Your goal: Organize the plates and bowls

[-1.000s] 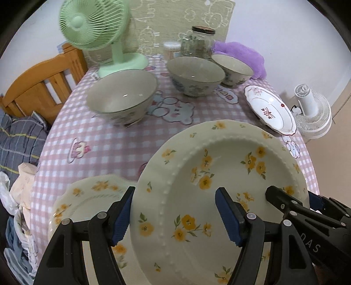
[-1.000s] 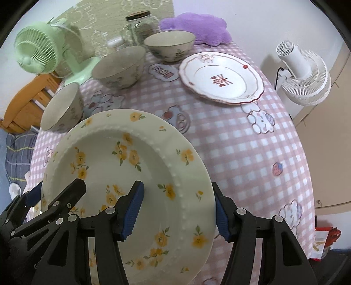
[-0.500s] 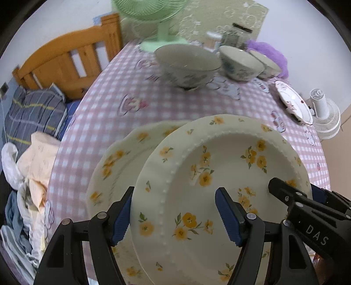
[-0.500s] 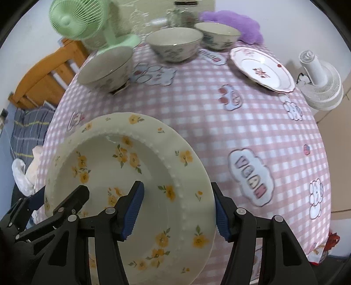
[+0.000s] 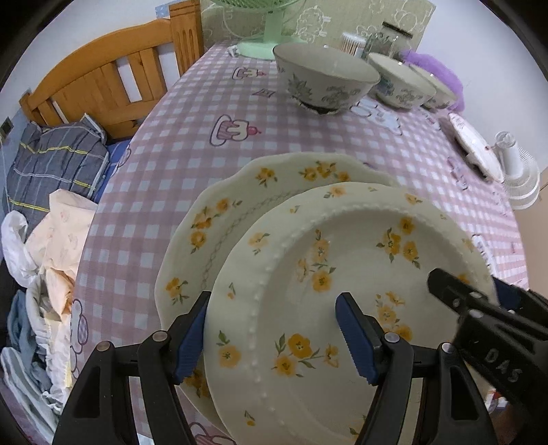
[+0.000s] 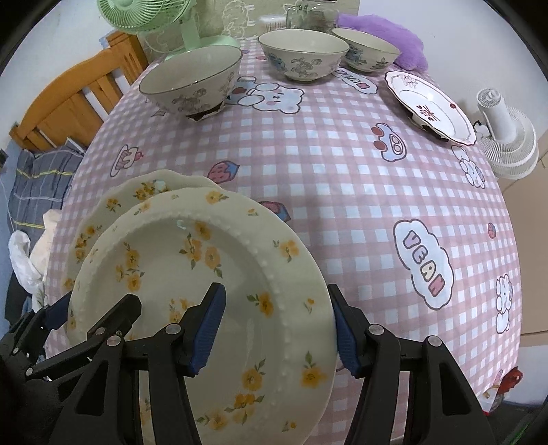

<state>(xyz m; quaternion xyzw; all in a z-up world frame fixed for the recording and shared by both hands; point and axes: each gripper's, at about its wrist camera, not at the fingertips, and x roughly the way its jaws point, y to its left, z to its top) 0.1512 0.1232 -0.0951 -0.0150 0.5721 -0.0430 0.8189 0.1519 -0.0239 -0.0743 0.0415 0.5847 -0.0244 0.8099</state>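
Observation:
A cream beaded-rim plate with yellow flowers [image 5: 342, 274] [image 6: 191, 260] is held by both grippers. My left gripper [image 5: 274, 337] is shut on its left rim; my right gripper [image 6: 275, 330] is shut on its right rim. The plate hovers just over a second scalloped yellow-flower plate [image 5: 239, 205] [image 6: 137, 188] lying on the table near the left front edge, and covers much of it. Three bowls [image 6: 191, 78] [image 6: 303, 51] [image 6: 364, 49] stand at the back. A white plate with red pattern [image 6: 430, 106] lies at the right.
The pink checked tablecloth [image 6: 325, 178] covers the table. A green fan [image 6: 171, 20], a glass jar [image 5: 387, 39] and a purple plush [image 6: 383, 30] stand at the back. A white fan [image 6: 507, 137] is off the right edge; a wooden bed [image 5: 102, 82] with clothes is left.
Both grippers carried the beaded plate left and down over the scalloped plate. More of the scalloped plate now shows beyond its far rim, and the bowls look farther off.

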